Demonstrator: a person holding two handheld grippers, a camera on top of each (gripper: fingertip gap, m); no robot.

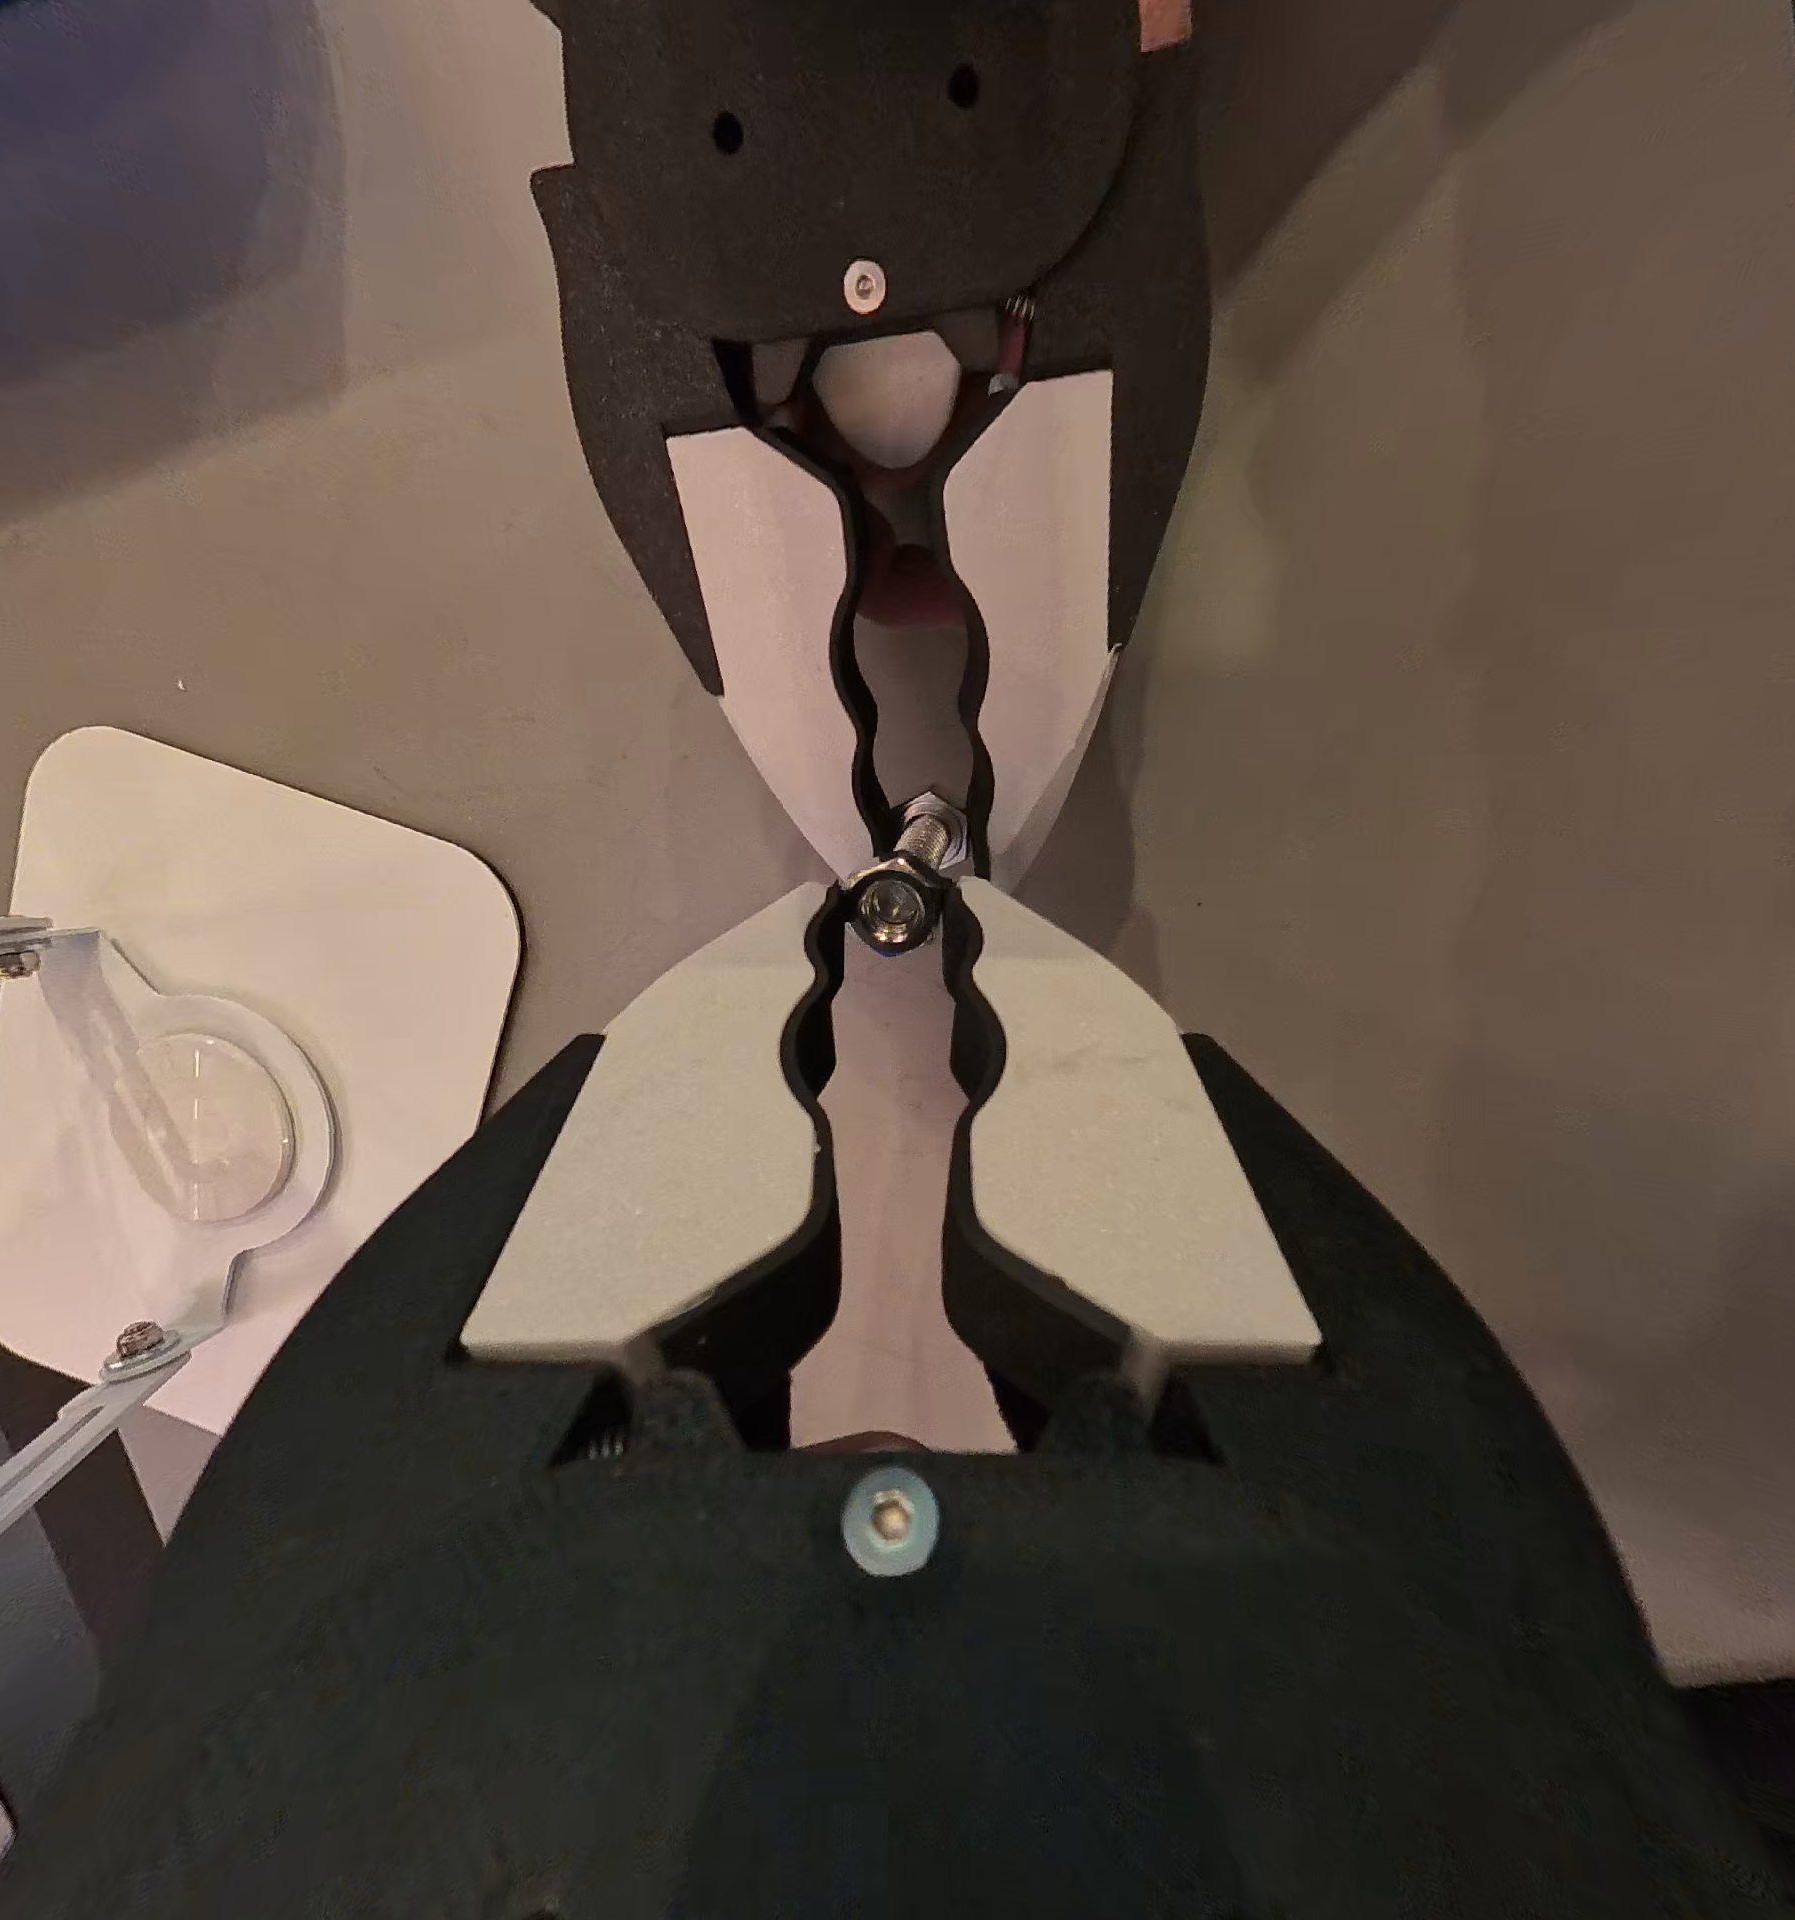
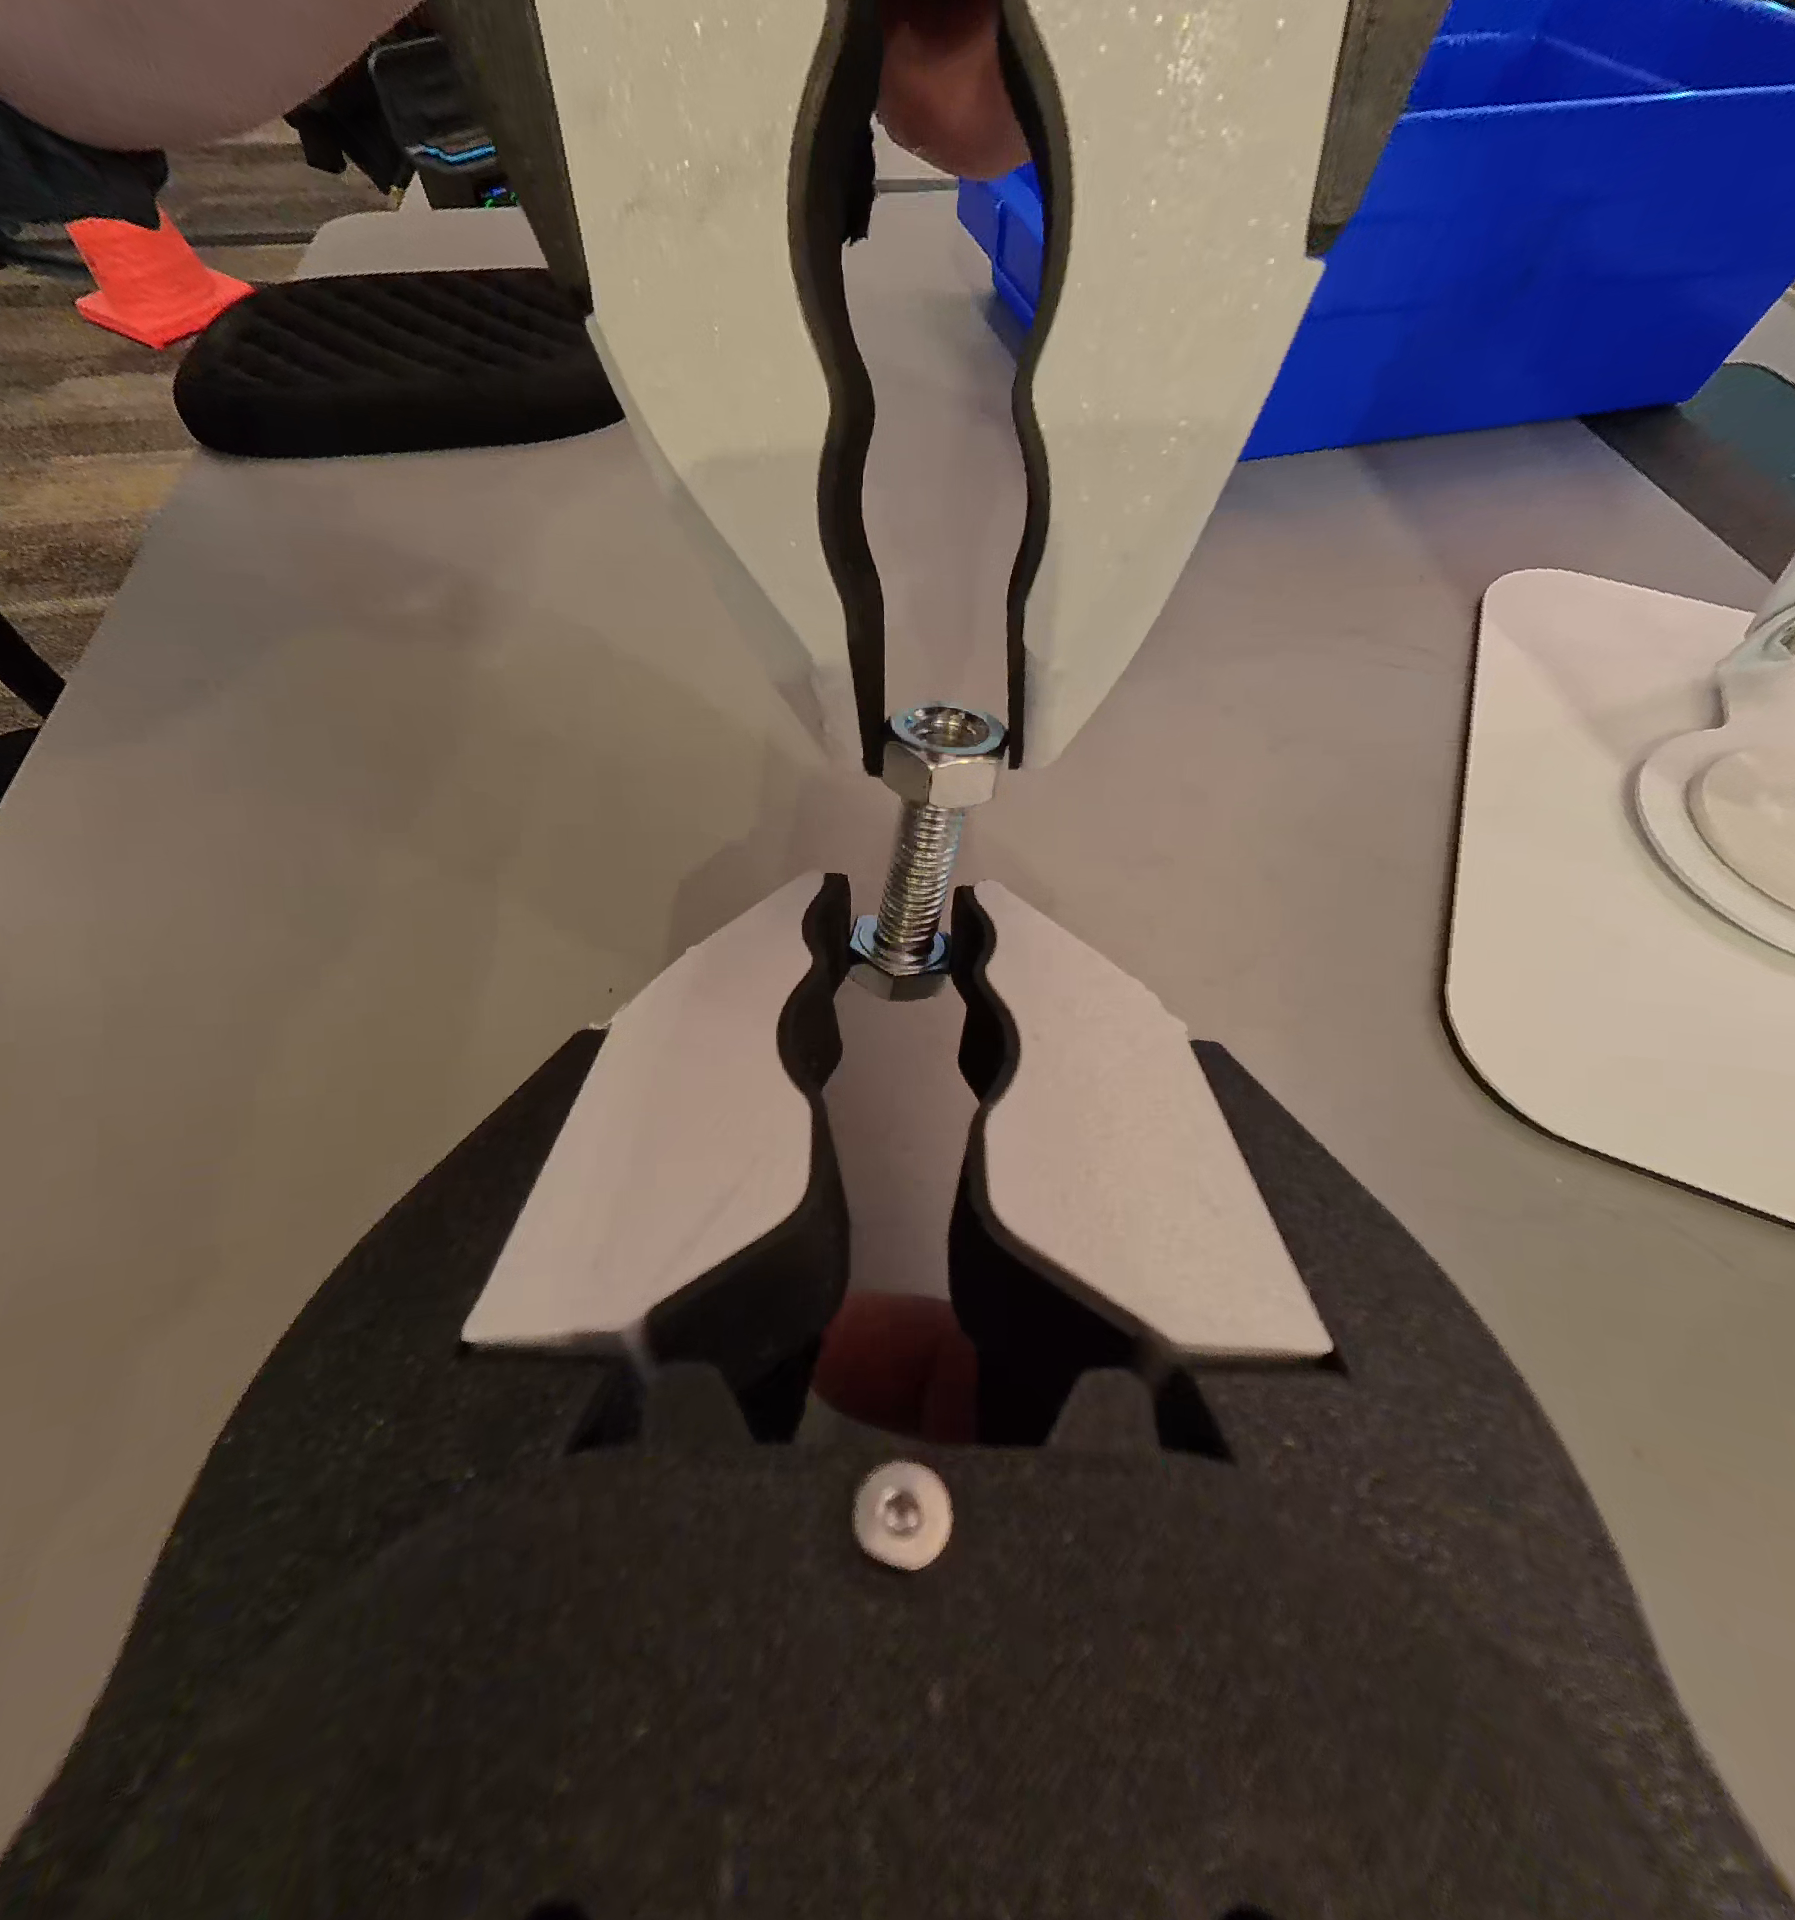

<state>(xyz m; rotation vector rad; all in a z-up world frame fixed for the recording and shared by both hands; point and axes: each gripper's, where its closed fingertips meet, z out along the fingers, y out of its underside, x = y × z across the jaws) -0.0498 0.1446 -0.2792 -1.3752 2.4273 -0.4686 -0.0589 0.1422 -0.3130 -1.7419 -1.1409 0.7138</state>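
Both tongs pinch one steel bolt [image 2: 922, 873] above the grey table [image 2: 353, 831]; left gripper [image 1: 891, 914] presses its pads on the bolt's hex head [image 2: 943, 753], right gripper [image 2: 898, 961] on the nut [image 2: 898, 971] low on the thread, so each end can be steadied separately; the nut's far face is hidden; the blue bin [image 2: 1547, 260] is cut off; the clear dome [image 2: 1786, 831] on the white plate [image 2: 1599, 935] is probably a lens.

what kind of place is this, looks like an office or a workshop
Probably an office-style lab workbench: a grey table, a blue parts bin, a black office chair seat over carpet, and an orange cone on the floor.
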